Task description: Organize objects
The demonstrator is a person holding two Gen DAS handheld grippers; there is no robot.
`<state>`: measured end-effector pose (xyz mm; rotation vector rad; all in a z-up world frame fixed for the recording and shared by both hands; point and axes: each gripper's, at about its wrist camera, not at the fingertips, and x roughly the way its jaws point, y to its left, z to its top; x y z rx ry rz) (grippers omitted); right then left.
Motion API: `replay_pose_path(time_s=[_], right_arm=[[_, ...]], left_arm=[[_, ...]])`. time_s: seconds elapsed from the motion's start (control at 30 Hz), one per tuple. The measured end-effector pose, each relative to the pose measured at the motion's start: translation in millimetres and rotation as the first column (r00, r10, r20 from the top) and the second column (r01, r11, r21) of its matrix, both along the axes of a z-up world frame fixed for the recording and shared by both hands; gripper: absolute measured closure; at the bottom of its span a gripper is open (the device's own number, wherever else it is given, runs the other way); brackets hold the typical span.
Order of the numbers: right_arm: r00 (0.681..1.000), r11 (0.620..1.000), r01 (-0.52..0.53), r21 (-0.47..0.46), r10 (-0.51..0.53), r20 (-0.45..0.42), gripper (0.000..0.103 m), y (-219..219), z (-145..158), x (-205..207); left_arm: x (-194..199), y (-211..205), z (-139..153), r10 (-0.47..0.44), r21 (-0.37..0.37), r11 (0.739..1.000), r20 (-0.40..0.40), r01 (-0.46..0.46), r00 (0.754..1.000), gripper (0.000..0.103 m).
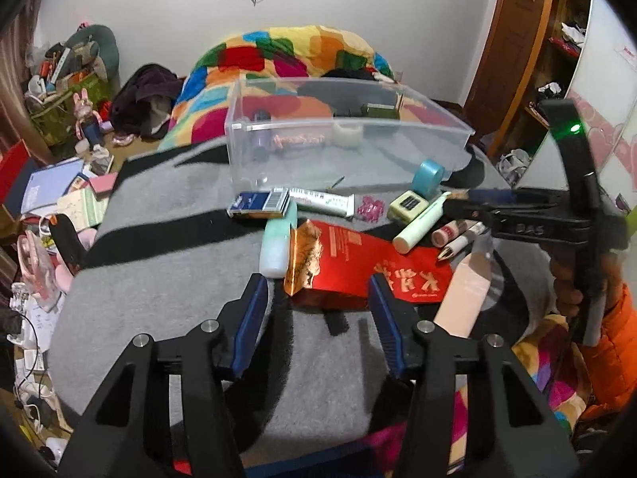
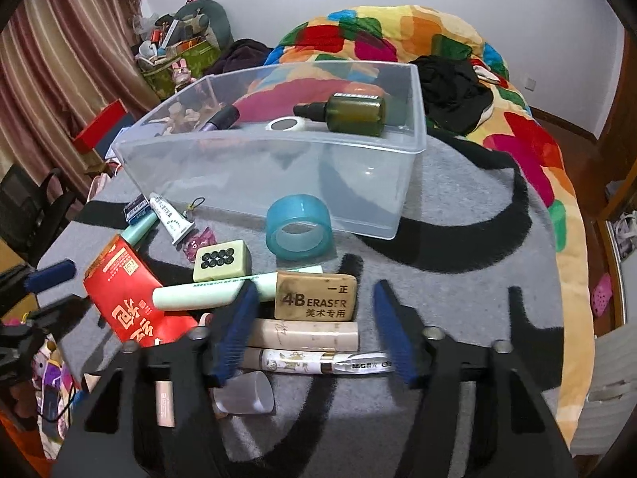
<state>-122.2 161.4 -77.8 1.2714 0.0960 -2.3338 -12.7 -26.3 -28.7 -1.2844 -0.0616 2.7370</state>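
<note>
My left gripper (image 1: 318,302) is open over the grey mat, and the near end of a red carton (image 1: 350,267) lies between its blue pads. The left pad stands clear of the carton and the right pad is close against its edge. My right gripper (image 2: 314,290) is open too, straddling a 4B eraser (image 2: 316,296), a cream tube (image 2: 306,334) and a white pen (image 2: 318,360). A clear plastic bin (image 2: 258,141) at the back holds a green spray bottle (image 2: 350,113), a white tape roll (image 2: 286,123) and a purple tube (image 2: 221,119).
In front of the bin lie a blue tape roll (image 2: 298,231), a green tile with black dots (image 2: 223,265), a pale green marker (image 2: 211,294), a white tube (image 2: 171,215) and a blue packet (image 1: 258,203). A colourful quilt (image 2: 398,32) and black clothes (image 2: 454,83) lie behind. Clutter fills the floor on the left.
</note>
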Motion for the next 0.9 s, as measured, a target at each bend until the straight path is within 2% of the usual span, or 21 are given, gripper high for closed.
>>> replay_pose_path(time_s=[0.03,0.07,0.3,0.57,0.67,0.77,0.83,0.87,0.9], right_arm=[[1.000,1.000,-0.003,-0.004,0.003,0.005,0.064,-0.2,-0.5,0.2],[1.000,1.000,-0.001,-0.003,0.001,0.005,0.066,0.3,-0.4,0.6],[0.999,0.999,0.029,-0.033,-0.031,-0.043,0.066,13.3,16.9,5.9],[0.993,0.995,0.071,-0.073,-0.077,-0.090,0.066,38.5,40.7,16.7],[0.992,0.994,0.075,-0.078,-0.082,-0.094,0.066,43.1,42.5,21.9],[0.991,0.995,0.077,-0.070,-0.084,-0.102,0.066,45.6,42.5,26.0],[0.991,0.995,0.076,-0.072,-0.083,-0.102,0.066,46.7,42.9,27.5],[0.991,0.994,0.076,-0.074,-0.083,-0.102,0.066,47.5,43.0,28.0],[0.991,0.994,0.076,-0.075,-0.084,-0.103,0.066,47.8,43.1,28.2]], left_arm=[[0.3,2.7,3.3,-0.012,0.003,1.000,-0.008,0.012,1.000,0.048],[0.0,4.9,4.8,-0.022,0.002,1.000,-0.012,0.022,1.000,0.047],[-16.2,45.4,-4.3,-0.150,0.011,0.989,0.023,0.150,0.988,0.046],[-31.5,100.2,-23.1,-0.317,-0.004,0.948,0.084,0.318,0.945,0.046],[-38.5,113.7,-30.7,-0.350,-0.011,0.936,0.110,0.353,0.930,0.046],[-43.9,120.2,-32.7,-0.360,-0.014,0.931,0.106,0.364,0.927,0.047],[-45.9,120.5,-31.8,-0.360,-0.002,0.932,0.099,0.362,0.927,0.056],[-45.9,119.3,-31.5,-0.360,0.002,0.932,0.099,0.362,0.928,0.068],[-46.3,117.9,-31.4,-0.357,0.006,0.933,0.098,0.359,0.929,0.074]])
